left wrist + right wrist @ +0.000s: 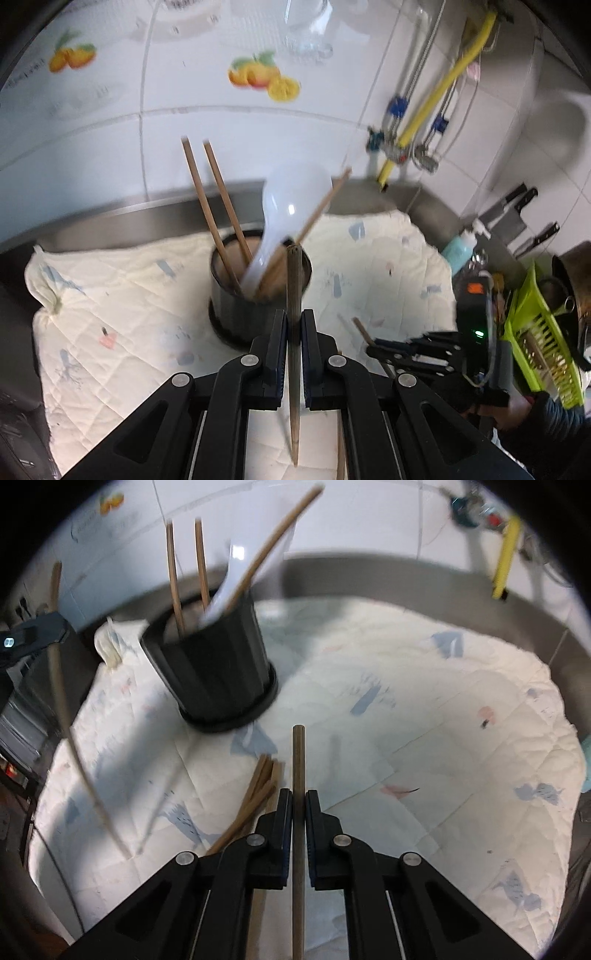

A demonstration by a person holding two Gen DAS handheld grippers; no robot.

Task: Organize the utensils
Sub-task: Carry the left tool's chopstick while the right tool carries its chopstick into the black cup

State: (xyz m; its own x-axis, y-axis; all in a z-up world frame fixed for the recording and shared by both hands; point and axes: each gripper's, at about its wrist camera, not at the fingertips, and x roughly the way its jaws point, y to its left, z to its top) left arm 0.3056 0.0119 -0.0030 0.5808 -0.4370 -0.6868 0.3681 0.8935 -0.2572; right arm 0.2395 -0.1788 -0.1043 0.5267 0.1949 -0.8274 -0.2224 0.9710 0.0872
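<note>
A black utensil holder (258, 291) stands on a white quilted cloth (122, 332) and holds three wooden chopsticks and a white spoon (284, 218). My left gripper (293, 325) is shut on a brown chopstick (293, 295), held upright just in front of the holder. My right gripper (299, 805) is shut on another chopstick (298, 760) above the cloth (424, 720), to the right of the holder (214, 664). Several loose chopsticks (258, 794) lie on the cloth by the right gripper. The right gripper also shows in the left wrist view (373, 349).
A steel counter rim (110, 218) and tiled wall run behind the cloth. At the right are a green dish rack (539, 332), a pot, knives (517, 210), a blue soap bottle (461, 247) and a yellow hose (436, 96).
</note>
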